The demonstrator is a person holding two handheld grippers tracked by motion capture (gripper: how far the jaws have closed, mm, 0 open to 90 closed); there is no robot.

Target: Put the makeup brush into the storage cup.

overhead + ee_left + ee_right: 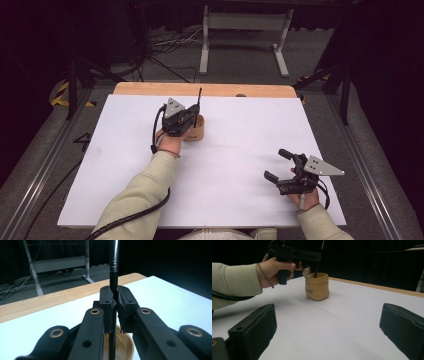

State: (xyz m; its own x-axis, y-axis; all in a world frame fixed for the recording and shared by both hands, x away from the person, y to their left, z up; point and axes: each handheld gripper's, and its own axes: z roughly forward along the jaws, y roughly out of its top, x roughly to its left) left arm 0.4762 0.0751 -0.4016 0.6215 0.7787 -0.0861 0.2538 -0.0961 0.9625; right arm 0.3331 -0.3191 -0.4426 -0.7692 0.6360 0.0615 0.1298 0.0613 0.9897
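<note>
My left claw [114, 305] is clamping a slim black upright pen [113, 270] above the tan soft pot [317, 286]; my right claw [282, 165] is resting wide open.

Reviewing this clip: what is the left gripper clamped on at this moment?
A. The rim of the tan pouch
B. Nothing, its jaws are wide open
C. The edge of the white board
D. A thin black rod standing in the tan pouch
D: in the left gripper view the left gripper is shut on the thin black rod, whose lower end drops into the tan pouch.

Lab: black curtains [390, 60]; floor cables [165, 47].
</note>
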